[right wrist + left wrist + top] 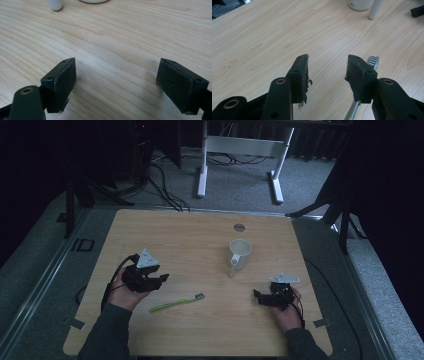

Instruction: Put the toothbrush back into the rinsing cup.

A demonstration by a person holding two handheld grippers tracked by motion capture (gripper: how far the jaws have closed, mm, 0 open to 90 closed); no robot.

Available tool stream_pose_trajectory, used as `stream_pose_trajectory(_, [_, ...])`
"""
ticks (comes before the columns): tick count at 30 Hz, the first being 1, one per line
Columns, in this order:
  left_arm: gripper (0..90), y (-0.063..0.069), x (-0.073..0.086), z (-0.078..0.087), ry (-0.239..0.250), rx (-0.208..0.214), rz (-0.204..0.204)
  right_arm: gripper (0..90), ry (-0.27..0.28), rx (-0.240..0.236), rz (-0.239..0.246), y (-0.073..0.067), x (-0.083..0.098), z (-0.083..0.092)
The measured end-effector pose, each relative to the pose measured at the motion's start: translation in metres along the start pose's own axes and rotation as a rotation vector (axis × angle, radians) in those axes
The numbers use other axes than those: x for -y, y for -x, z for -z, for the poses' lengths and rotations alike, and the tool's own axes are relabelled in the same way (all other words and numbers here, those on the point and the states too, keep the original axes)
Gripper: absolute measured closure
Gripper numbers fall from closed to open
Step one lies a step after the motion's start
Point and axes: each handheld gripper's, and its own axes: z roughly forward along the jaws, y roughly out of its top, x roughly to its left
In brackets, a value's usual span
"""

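A green-handled toothbrush (176, 303) lies flat on the wooden table (200, 240), its grey bristle head (199, 296) pointing right. A white mug (239, 254) stands upright near the middle, with a white tube (233, 266) leaning against its left side. My left gripper (161, 280) hovers just left of and above the toothbrush, open, nothing between its jaws. In the left gripper view the brush head (373, 60) peeks out behind the right jaw, and the handle (352, 112) passes under it. My right gripper (259, 296) rests low at the right, open wide over bare wood.
A round grey grommet (239, 227) sits in the table near its far edge. Beyond the table a white desk frame (240, 150) stands on grey carpet with cables. The mug base (360, 3) and tube (375, 9) show at the top of the left gripper view.
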Motion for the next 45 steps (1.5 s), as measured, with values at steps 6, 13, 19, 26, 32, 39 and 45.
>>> stream_pose_trajectory(6, [53.3, 0.001, -0.005, -0.001, -0.017, 0.001, -0.016, 15.9, 0.000, 0.000, 0.000, 0.000, 0.000, 0.000])
stream_pose_trajectory(13, [53.3, 0.002, -0.011, -0.001, -0.029, 0.005, -0.035, 16.0, 0.000, 0.000, -0.001, 0.000, 0.000, 0.000])
stream_pose_trajectory(19, [53.3, 0.005, -0.015, -0.002, -0.041, 0.004, -0.051, 16.0, 0.000, 0.000, -0.001, 0.000, 0.000, 0.000])
stream_pose_trajectory(26, [53.3, 0.005, -0.021, -0.004, -0.053, 0.010, -0.067, 16.0, 0.000, 0.000, -0.002, 0.000, 0.000, 0.000])
stream_pose_trajectory(32, [55.9, 0.006, -0.024, -0.006, -0.066, 0.021, -0.083, 16.0, 0.000, 0.000, -0.002, 0.000, 0.000, 0.000])
stream_pose_trajectory(39, [56.1, 0.008, -0.030, -0.004, -0.074, 0.025, -0.103, 16.0, 0.000, 0.001, -0.001, 0.000, 0.000, 0.000])
stream_pose_trajectory(45, [56.0, 0.008, -0.035, -0.002, -0.076, 0.029, -0.117, 16.0, 0.000, 0.001, -0.001, 0.000, 0.000, 0.000])
